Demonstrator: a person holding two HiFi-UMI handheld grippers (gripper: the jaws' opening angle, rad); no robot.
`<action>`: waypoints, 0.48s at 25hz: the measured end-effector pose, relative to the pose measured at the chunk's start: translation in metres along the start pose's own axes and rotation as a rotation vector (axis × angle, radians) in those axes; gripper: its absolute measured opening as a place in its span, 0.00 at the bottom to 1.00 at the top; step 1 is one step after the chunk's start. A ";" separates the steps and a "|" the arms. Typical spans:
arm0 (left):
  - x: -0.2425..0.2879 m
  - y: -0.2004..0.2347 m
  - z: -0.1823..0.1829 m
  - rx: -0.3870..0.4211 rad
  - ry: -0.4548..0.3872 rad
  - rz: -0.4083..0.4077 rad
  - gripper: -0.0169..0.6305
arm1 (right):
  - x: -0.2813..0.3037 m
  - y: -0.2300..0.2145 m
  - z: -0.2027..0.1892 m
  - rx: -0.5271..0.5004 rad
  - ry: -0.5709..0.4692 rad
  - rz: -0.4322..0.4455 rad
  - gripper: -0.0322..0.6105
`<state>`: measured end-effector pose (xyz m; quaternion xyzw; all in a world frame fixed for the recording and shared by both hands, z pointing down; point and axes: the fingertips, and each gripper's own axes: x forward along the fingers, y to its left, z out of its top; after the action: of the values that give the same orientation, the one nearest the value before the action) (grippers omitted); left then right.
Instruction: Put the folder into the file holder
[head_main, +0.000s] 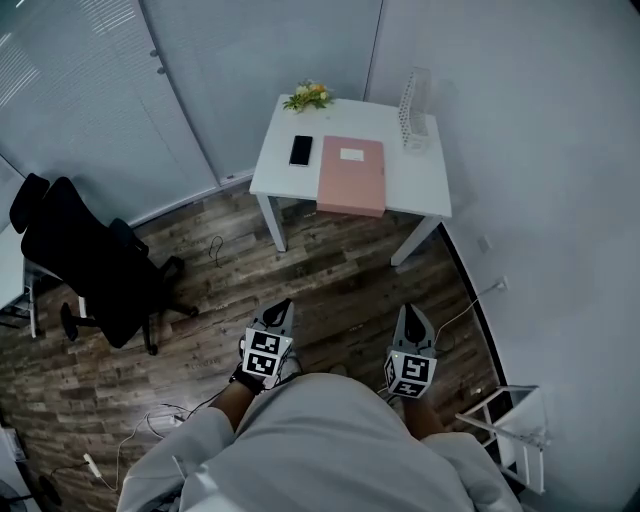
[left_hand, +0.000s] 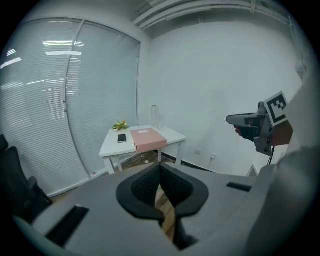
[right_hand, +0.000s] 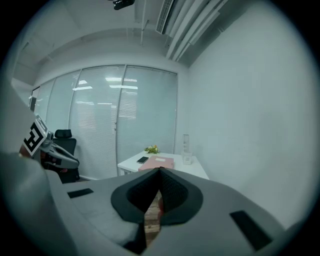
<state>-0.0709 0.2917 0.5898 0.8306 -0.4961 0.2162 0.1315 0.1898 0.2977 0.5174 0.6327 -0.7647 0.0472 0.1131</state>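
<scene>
The folder (head_main: 351, 176) lies flat on the table (head_main: 425, 185) at the far side of the room, with a phone (head_main: 301, 150) just left of it. The file holder (head_main: 414, 108) stands at the table's far right corner. Well back from the table, near the person, the left gripper (head_main: 281, 308) and right gripper (head_main: 411, 313) both have their jaws together, holding nothing.

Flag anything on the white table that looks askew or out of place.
Only the pink folder: it lies flat with its near end slightly overhanging the table edge. The phone, flowers and file holder look tidy.
</scene>
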 end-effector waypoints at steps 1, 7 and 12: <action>0.000 0.001 0.000 -0.001 0.001 0.002 0.04 | 0.001 0.000 0.001 -0.002 0.000 0.004 0.07; -0.003 0.006 0.000 -0.010 0.006 0.024 0.04 | 0.005 0.003 0.010 0.007 -0.047 0.047 0.12; -0.005 0.005 -0.003 -0.013 0.014 0.037 0.04 | 0.002 -0.006 0.009 0.015 -0.057 0.047 0.61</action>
<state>-0.0778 0.2946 0.5904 0.8188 -0.5119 0.2214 0.1364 0.1940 0.2933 0.5090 0.6166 -0.7818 0.0374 0.0853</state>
